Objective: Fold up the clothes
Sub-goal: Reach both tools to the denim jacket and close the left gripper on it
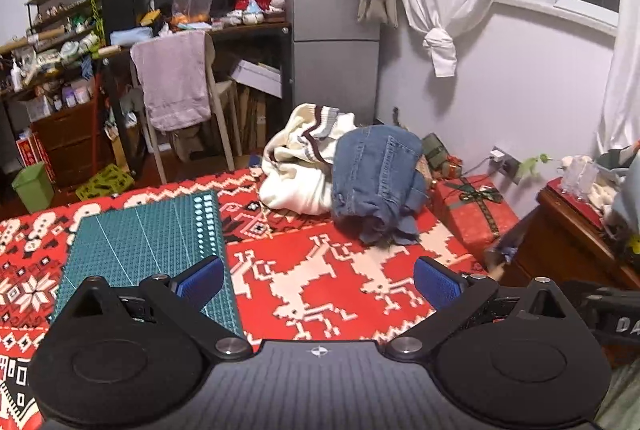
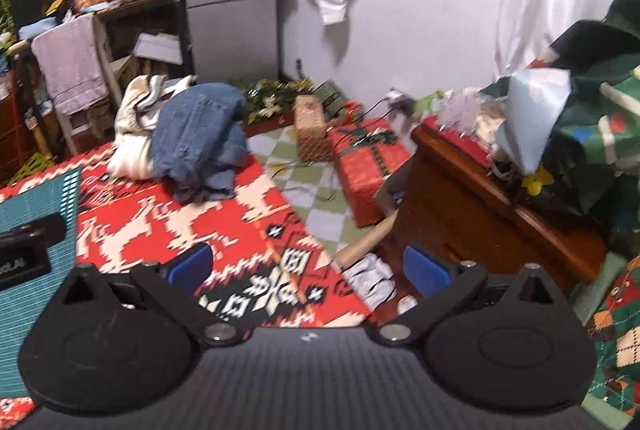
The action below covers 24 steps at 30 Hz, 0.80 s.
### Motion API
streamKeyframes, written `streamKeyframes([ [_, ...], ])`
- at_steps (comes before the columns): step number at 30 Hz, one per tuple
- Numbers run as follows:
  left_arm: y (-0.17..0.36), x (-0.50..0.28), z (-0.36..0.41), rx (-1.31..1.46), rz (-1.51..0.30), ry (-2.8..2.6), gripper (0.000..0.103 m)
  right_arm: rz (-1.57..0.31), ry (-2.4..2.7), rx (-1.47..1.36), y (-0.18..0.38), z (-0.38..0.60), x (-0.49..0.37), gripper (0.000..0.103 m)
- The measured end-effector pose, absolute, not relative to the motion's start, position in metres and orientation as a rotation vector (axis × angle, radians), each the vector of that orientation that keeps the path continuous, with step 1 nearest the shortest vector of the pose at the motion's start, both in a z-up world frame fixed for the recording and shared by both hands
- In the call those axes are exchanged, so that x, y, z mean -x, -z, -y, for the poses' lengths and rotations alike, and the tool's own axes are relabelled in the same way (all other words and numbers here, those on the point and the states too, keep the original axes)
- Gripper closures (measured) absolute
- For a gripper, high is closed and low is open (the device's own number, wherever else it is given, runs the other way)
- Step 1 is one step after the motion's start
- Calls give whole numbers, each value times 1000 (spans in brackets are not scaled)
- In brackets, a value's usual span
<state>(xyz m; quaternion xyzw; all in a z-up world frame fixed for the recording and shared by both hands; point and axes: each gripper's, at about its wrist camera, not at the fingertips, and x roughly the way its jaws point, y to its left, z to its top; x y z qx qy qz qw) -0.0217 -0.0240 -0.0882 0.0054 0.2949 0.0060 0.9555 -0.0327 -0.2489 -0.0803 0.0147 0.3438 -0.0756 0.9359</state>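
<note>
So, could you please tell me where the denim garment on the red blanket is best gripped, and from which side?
Probably by the loose folded edge at the near bottom of the denim garment, coming in low from the front. That edge lies free on the red blanket, while the far side leans on the cream sweater. Both the left gripper and the right gripper are open.

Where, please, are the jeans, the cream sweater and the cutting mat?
jeans [image 1: 376,178]: left wrist view, back pocket panel.
cream sweater [image 1: 296,182]: left wrist view, lower body.
cutting mat [image 1: 144,234]: left wrist view, gridded middle.
</note>
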Motion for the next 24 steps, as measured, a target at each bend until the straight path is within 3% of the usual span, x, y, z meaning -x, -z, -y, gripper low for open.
streamKeyframes([
  [15, 126, -14, 45, -136, -610, 79, 0, -703, 73, 11, 114, 256, 9, 0],
  [24, 146, -55, 43, -50, -614, 120, 1, -668, 9, 33, 132, 250, -24, 0],
])
